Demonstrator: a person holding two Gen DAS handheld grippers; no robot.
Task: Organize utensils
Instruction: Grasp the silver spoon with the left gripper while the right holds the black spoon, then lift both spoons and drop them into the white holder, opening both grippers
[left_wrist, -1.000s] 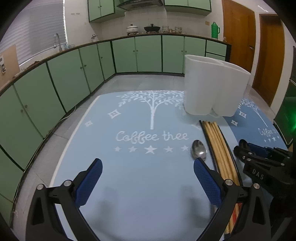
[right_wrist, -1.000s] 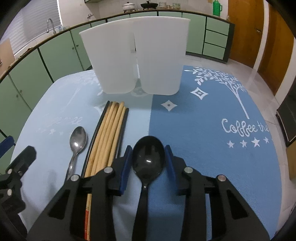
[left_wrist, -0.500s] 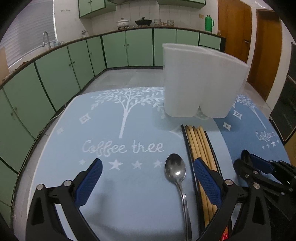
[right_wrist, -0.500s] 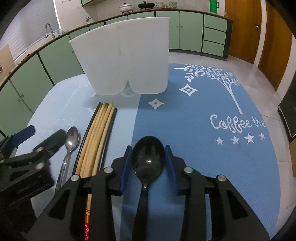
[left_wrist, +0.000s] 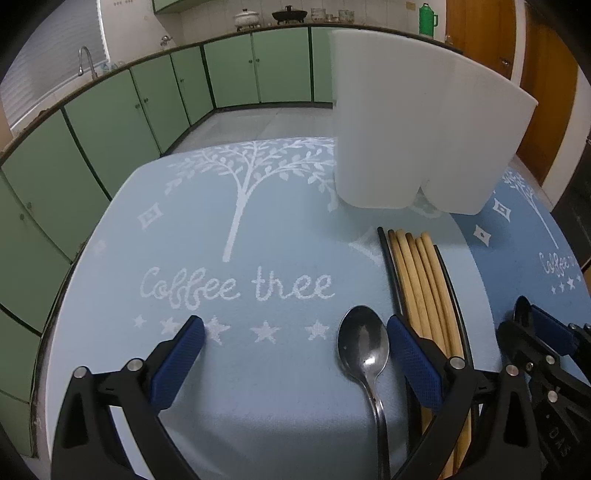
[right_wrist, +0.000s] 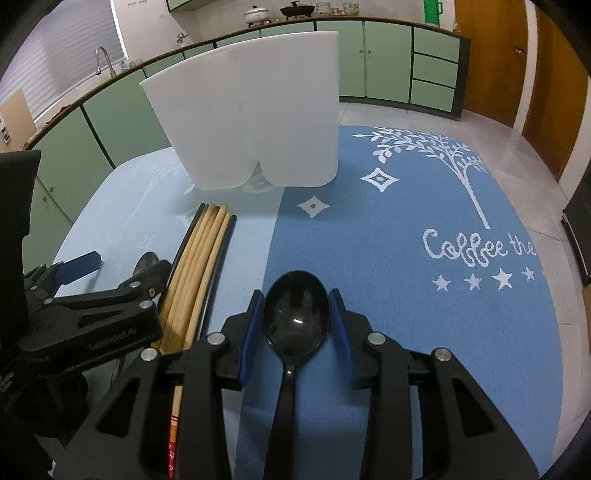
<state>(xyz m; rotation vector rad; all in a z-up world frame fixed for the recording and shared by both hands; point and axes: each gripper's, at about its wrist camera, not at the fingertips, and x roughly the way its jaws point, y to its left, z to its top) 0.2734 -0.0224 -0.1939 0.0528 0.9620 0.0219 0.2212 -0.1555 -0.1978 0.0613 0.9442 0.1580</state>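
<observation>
Green cupboards (left_wrist: 229, 74) run along the back of this kitchen, with a tap (left_wrist: 86, 61) at the upper left and pots on the counter at the top. Brown doors (right_wrist: 554, 74) stand at the upper right. I work on two blue mats: a light blue mat (left_wrist: 221, 258) with a white tree and the words "Coffee tree", and a dark blue mat (right_wrist: 406, 240) beside it with the same picture.

A tall white holder (left_wrist: 417, 129) with two rounded parts stands at the back of the mats, in the upper right of my left view and the upper middle of my right view. A bunch of chopsticks (left_wrist: 424, 288), wooden ones with black ones on the outside, lies flat just in front of it.

My left gripper (left_wrist: 295, 354) is wide open and low over the light mat. A shiny metal spoon (left_wrist: 364, 347) lies flat on the mat between its fingers, close to the right blue pad (left_wrist: 413, 362). The pads do not press on it.

My right gripper (right_wrist: 295, 325) sits over the dark mat at the bottom middle of its view. A black spoon (right_wrist: 297, 314) lies between its blue pads, bowl pointing toward the holder. The pads are close on both sides of the bowl, but I cannot tell if they squeeze it.
</observation>
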